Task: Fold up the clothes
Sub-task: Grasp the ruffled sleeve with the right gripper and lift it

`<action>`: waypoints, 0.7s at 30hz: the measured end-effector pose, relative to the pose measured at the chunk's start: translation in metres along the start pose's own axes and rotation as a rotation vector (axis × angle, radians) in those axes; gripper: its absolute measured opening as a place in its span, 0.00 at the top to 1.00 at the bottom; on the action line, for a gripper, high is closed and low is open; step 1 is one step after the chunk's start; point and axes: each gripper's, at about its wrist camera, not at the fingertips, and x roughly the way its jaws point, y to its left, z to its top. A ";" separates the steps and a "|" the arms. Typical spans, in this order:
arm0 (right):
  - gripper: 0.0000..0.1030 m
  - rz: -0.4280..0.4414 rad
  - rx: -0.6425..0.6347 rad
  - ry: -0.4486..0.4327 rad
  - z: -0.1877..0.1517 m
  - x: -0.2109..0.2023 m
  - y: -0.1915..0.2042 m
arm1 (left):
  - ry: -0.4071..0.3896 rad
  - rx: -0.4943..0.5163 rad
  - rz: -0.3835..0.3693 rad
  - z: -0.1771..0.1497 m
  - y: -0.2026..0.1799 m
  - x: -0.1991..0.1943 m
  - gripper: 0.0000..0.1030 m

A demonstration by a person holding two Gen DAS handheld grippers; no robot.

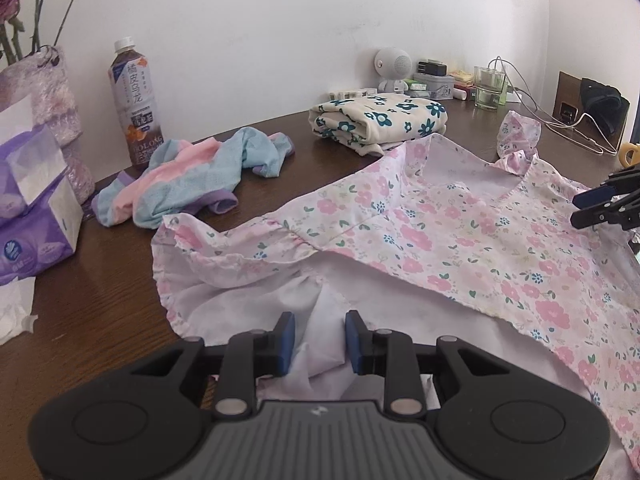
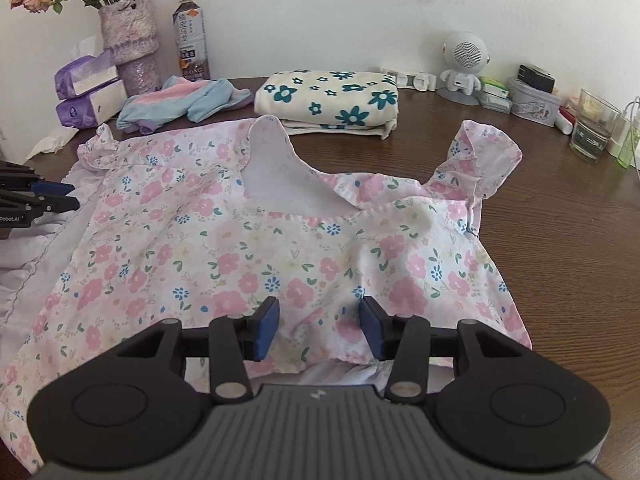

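Lay spread across the near part of the counter: pink floral dress, neckline toward the back edge. Left tongs clamped on a bunched white fold of it. Right tongs pinched its gathered hem.

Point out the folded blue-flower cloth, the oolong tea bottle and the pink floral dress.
folded blue-flower cloth (image 2: 332,98), right wrist view, top face.
oolong tea bottle (image 1: 134,108), left wrist view, label.
pink floral dress (image 2: 248,248), right wrist view, chest panel.
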 end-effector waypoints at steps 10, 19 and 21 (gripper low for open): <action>0.66 -0.161 0.030 -0.064 0.077 0.027 -0.057 | -0.181 0.004 -0.043 0.048 -0.029 -0.034 0.59; 0.70 -0.184 0.133 0.035 0.084 0.072 -0.094 | -0.038 0.014 -0.169 0.040 -0.060 0.034 0.60; 0.92 -0.150 0.138 0.060 0.083 0.077 -0.095 | -0.012 0.006 -0.176 0.035 -0.060 0.041 0.60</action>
